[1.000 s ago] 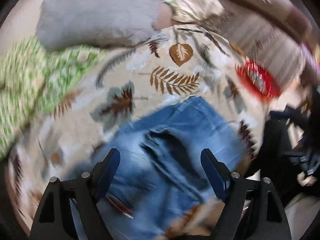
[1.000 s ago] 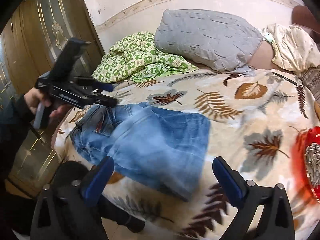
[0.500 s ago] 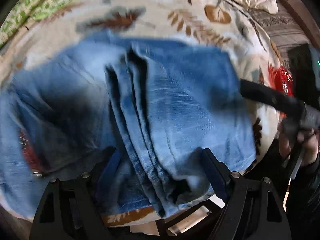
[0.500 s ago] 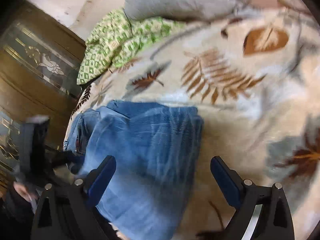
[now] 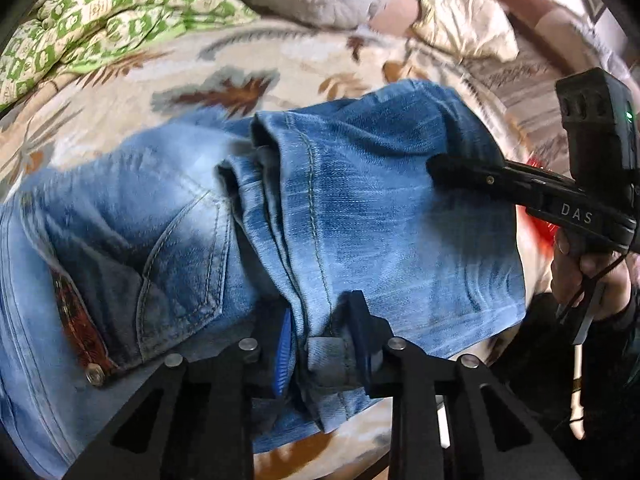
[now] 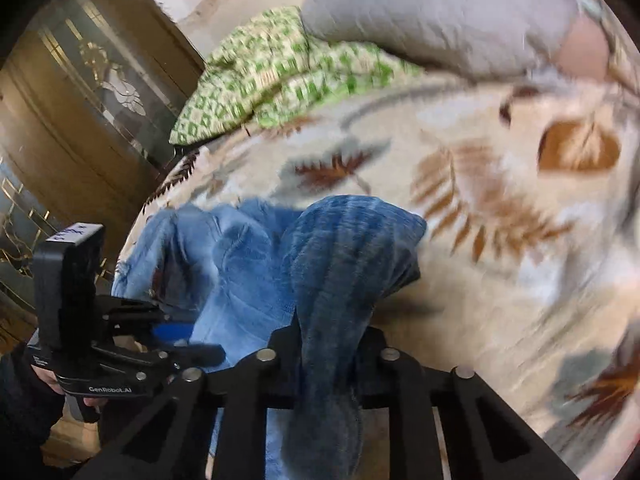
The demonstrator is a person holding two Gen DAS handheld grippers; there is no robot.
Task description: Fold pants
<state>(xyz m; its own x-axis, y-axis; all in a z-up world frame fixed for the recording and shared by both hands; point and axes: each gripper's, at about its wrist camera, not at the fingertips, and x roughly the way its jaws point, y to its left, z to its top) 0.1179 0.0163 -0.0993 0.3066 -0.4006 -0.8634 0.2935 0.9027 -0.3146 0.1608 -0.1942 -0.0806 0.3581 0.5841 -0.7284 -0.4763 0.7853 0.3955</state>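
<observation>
Lying half-folded across the leaf-print bedspread [image 5: 120,92], near its edge: jeans [image 5: 380,208]. Closing on bunched denim at the near edge: left gripper [image 5: 320,344] and right gripper [image 6: 326,360], seemingly gathering several layers. Risking inner layers slipping free on lifting, skewing the fold.

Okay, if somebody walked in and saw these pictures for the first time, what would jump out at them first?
The blue jeans bunched near the edge of the leaf-print bedspread, filling the middle of both views. The left hand-held gripper is closing on their folded hems at the near edge, and the right hand-held gripper is closing on a raised bunch of denim. Behind lie a green checked blanket and a grey pillow.
</observation>
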